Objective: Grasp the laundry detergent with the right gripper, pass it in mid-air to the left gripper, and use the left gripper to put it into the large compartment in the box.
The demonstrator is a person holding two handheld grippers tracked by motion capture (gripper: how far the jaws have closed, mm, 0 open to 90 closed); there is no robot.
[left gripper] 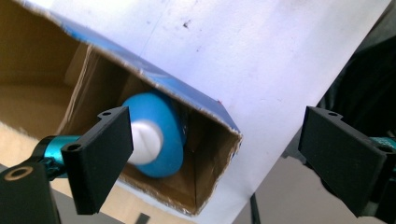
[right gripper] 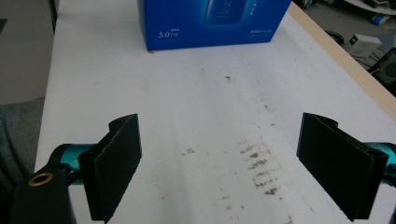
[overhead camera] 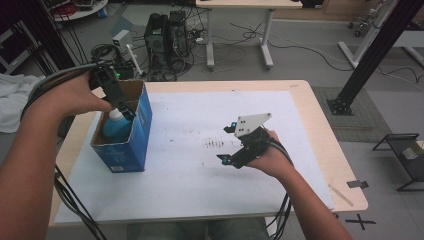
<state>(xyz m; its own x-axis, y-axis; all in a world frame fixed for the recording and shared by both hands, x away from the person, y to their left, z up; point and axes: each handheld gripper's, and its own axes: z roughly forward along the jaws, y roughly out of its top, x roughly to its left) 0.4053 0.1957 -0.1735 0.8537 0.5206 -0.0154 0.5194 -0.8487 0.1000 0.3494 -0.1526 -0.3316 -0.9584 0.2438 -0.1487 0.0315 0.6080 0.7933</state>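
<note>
An open-topped blue cardboard box stands on the left of the white-covered table. Inside it a blue bottle with a white cap stands upright. My left gripper hangs over the box's opening just above the bottle. In the left gripper view its jaws are wide open, with the bottle low in the box beside one jaw and nothing held. My right gripper hovers open over the middle of the table, apart from the box, with nothing in my right gripper.
Dark smudges mark the white sheet near the right gripper. A white cloth lies off the table's left side. Computer towers and cables sit on the floor behind; a black frame post rises at right.
</note>
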